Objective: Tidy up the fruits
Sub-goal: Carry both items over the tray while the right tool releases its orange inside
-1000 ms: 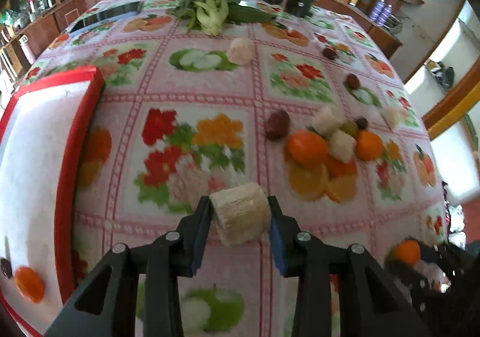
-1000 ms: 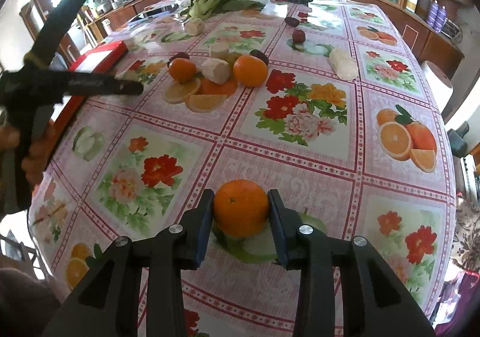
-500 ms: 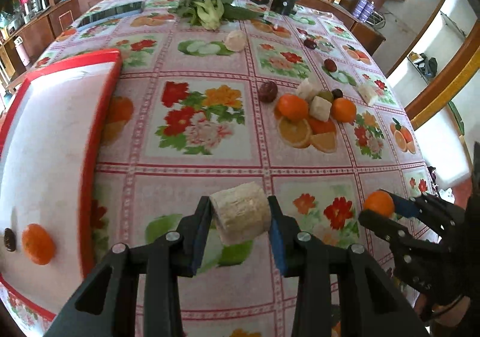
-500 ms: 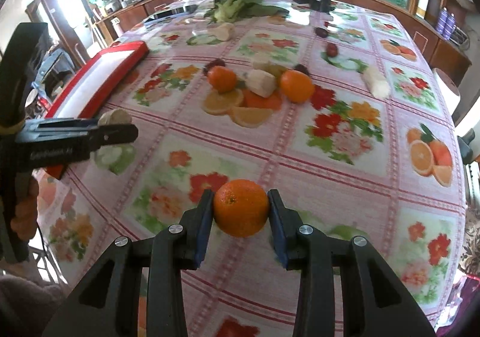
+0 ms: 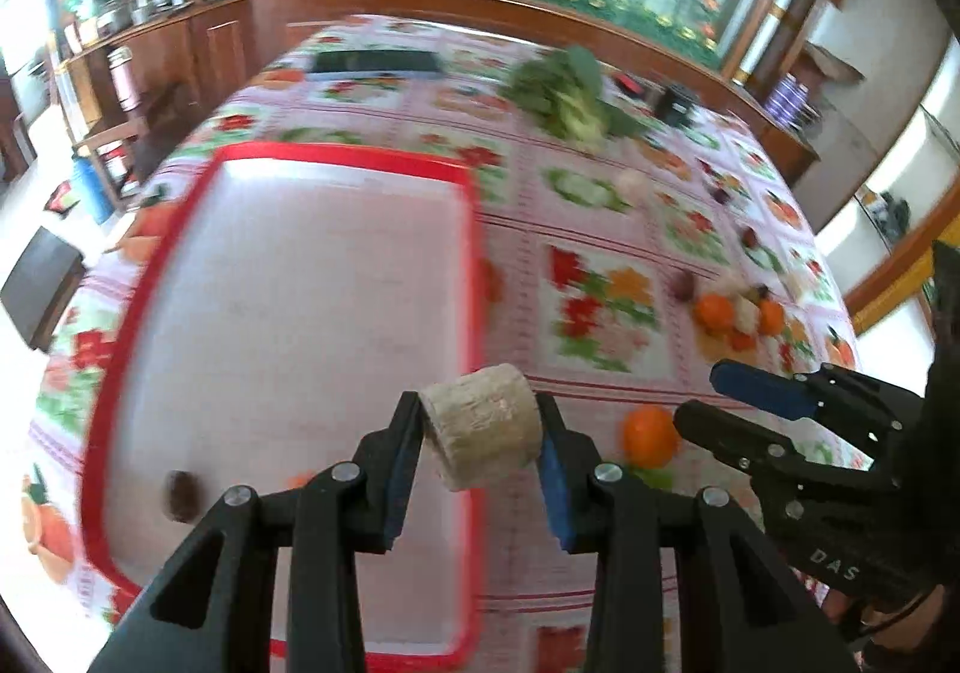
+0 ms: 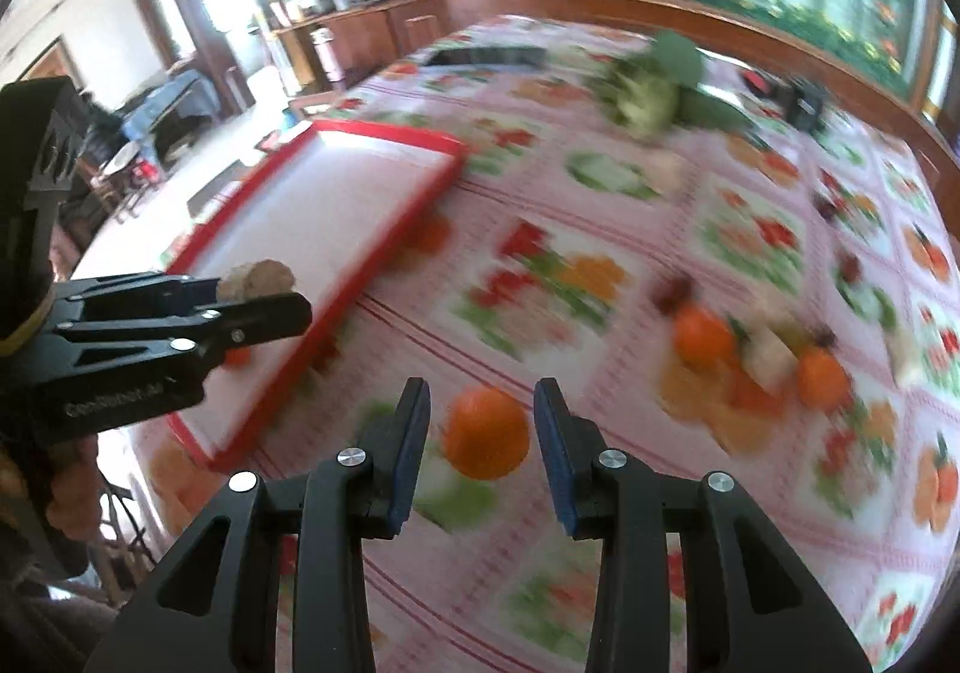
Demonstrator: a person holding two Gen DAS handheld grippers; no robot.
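Note:
My left gripper (image 5: pixel 480 433) is shut on a pale beige cylinder of fruit (image 5: pixel 480 433), held above the right rim of the red-edged white tray (image 5: pixel 288 277). A dark fruit (image 5: pixel 182 495) lies in the tray's near left part. My right gripper (image 6: pixel 482 427) is open, with an orange (image 6: pixel 486 433) between its jaws but not touching them, over the tablecloth just right of the tray (image 6: pixel 336 193). The orange (image 5: pixel 648 436) and the right gripper (image 5: pixel 720 403) also show in the left wrist view. The left gripper (image 6: pixel 264 289) shows in the right wrist view with the beige piece.
A cluster of oranges, pale pieces and dark fruits (image 5: pixel 738 313) lies at the mid right of the floral tablecloth (image 5: pixel 600 193), also in the right wrist view (image 6: pixel 762 355). Leafy greens (image 5: pixel 570 97) and a dark box (image 5: pixel 675 103) lie at the far end.
Both grippers have swung left toward the tray. The right gripper has opened and let go of the orange. The left gripper still holds the beige piece.

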